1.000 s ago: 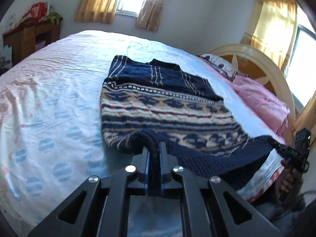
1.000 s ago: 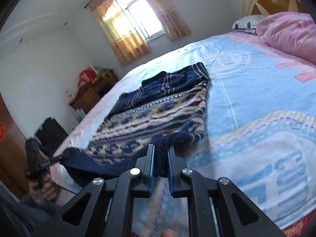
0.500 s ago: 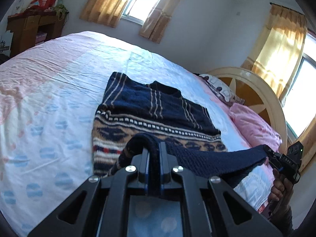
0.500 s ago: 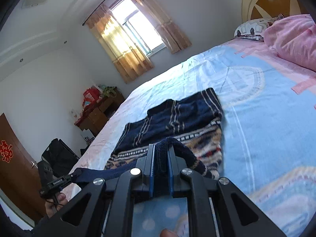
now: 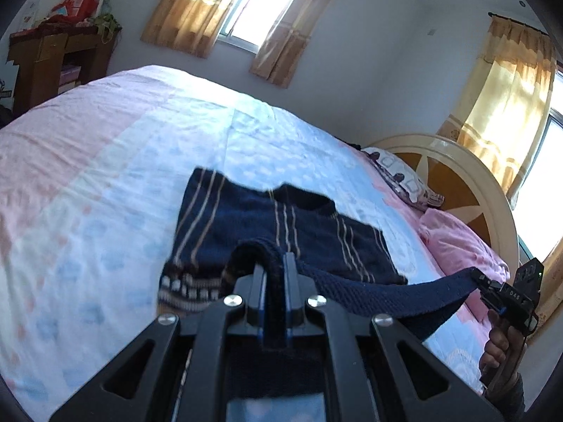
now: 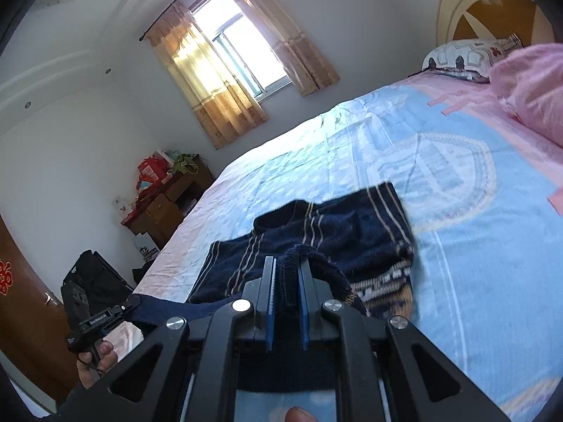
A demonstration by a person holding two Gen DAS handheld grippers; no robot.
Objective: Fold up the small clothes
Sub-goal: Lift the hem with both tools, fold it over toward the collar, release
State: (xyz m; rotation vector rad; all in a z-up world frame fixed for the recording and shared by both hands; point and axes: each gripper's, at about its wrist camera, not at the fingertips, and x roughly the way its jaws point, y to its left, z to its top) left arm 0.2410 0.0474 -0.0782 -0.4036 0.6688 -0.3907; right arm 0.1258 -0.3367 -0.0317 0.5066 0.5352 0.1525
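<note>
A navy knit sweater vest with tan stripes and a patterned band lies on the bed, neckline at the far end. My left gripper is shut on one corner of its ribbed hem, held above the bed. My right gripper is shut on the other hem corner. The hem stretches taut between the two grippers, lifted over the vest's upper part. The right gripper also shows in the left wrist view, and the left gripper in the right wrist view.
The bed has a pale blue and pink sheet. A pink quilt and a pillow lie by the round headboard. A wooden desk stands by the far wall.
Both grippers have risen and moved forward toward the neckline, carrying the hem over the vest. Most of the patterned lower part is now covered or lifted.
</note>
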